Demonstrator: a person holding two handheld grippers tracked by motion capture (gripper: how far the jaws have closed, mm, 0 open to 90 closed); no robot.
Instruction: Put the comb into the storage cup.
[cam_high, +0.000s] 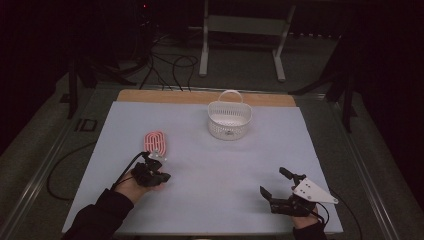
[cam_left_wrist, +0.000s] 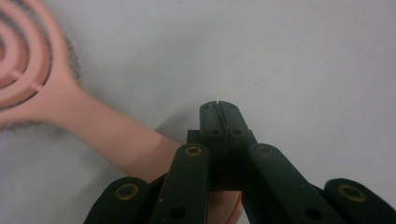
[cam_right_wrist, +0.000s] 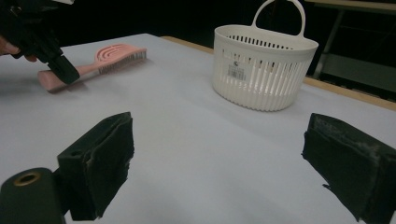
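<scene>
Currently the pink hairbrush (cam_high: 154, 141) lies flat on the white table (cam_high: 210, 190), left of the white basket (cam_high: 229, 120). Its handle points toward the left claw (cam_left_wrist: 219, 112), whose jaws are pressed together with nothing between them. Seen in the left gripper view, the handle runs just beside and under that claw's left side; whether they touch I cannot tell. Well apart, the right claw (cam_right_wrist: 224, 158) rests with its jaws wide apart and empty.
</scene>
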